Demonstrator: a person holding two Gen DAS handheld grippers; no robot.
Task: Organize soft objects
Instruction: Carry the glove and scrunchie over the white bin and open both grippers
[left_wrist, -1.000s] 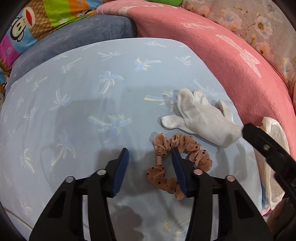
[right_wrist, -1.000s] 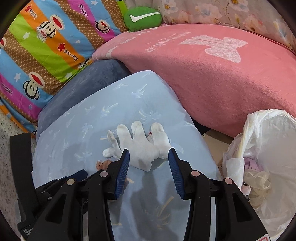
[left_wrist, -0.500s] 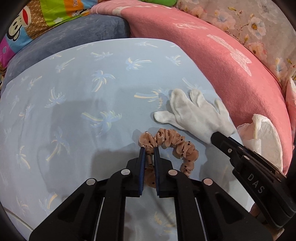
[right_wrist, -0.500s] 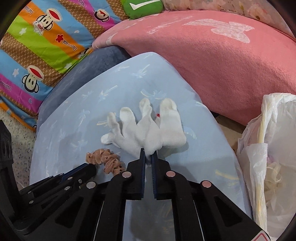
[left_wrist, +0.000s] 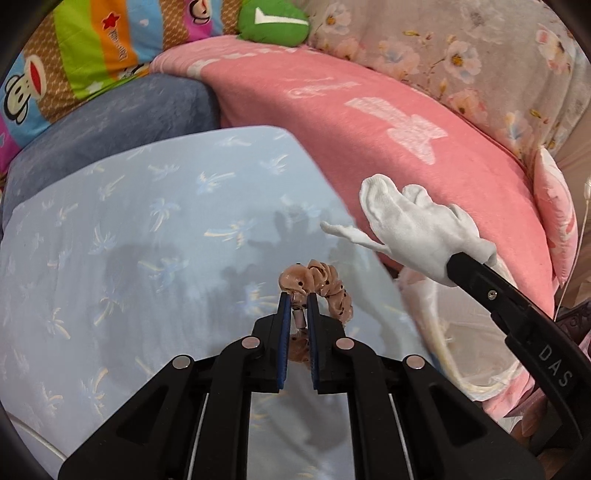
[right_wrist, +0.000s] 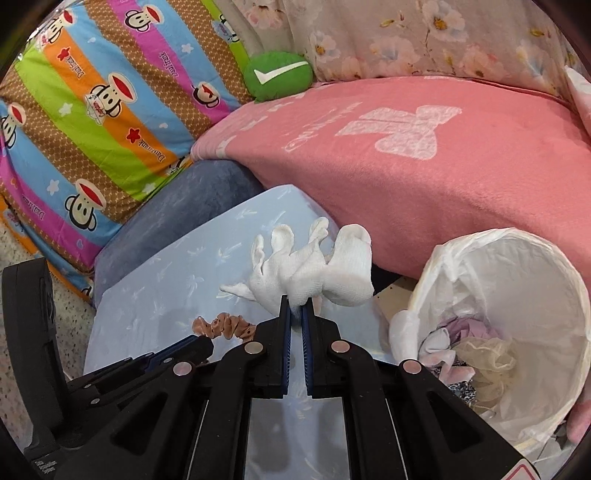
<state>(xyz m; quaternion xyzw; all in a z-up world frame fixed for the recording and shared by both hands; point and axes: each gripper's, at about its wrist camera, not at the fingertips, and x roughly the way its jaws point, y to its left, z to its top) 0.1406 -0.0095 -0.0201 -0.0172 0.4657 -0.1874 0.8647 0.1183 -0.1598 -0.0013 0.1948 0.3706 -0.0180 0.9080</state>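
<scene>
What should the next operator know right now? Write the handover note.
Left gripper: shut on the brown scrunchie, lifted above the blue pillow.
Right gripper: shut on the white glove, held in the air beside the lined bin.
Done: both items grasped; some soft items already lie in the bin.
Left: carry both over the bin and release them, probably the glove first.

A pink blanket (right_wrist: 424, 177) with a white bow motif is draped behind the light-blue palm-print cushion (left_wrist: 147, 236). A green check-mark plush (right_wrist: 279, 75) is wedged between the striped monkey-print quilt (right_wrist: 92, 110) and floral fabric (right_wrist: 424, 37).
</scene>
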